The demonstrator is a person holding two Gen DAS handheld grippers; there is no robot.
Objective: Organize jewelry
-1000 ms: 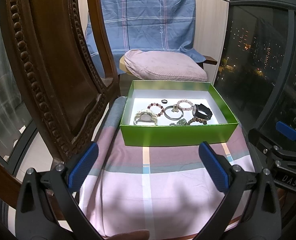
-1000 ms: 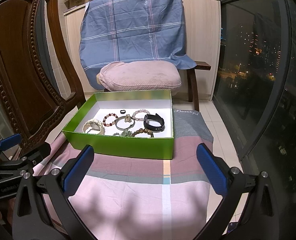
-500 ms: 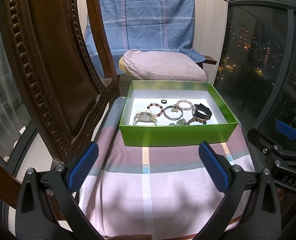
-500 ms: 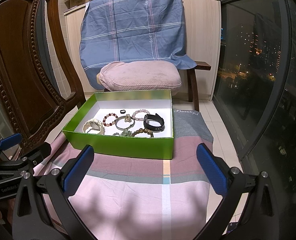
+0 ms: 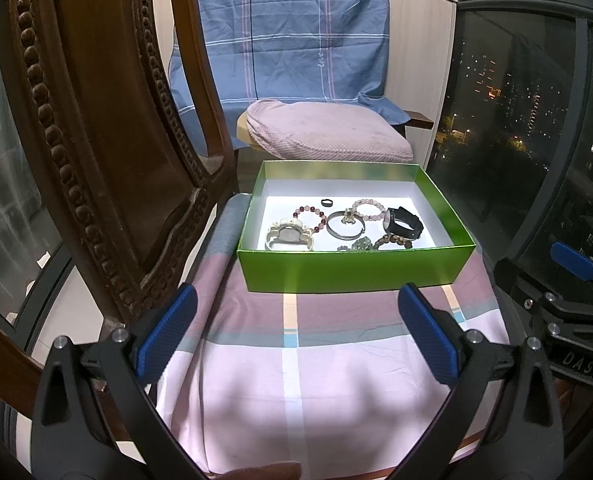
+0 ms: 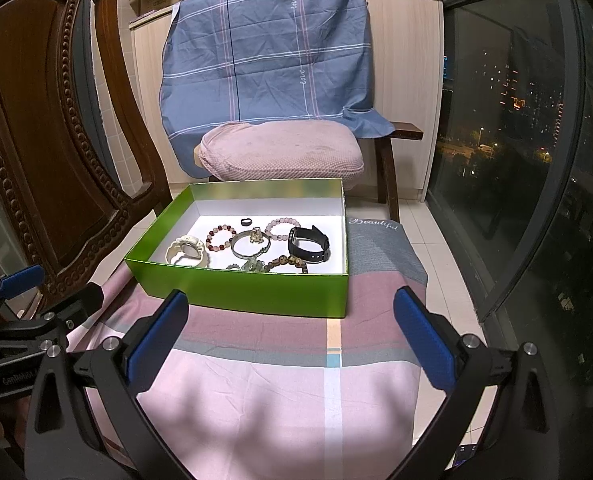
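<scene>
Green box (image 5: 352, 270), long axis left-right

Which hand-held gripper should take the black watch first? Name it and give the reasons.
Right, probably. The black watch lies at the right end of the green box, nearest the right hand-held gripper. The left hand-held gripper faces the white watch end. Both are open and empty.

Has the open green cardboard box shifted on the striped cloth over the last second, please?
No. The green cardboard box keeps its place against the cloth's cream stripe.
</scene>
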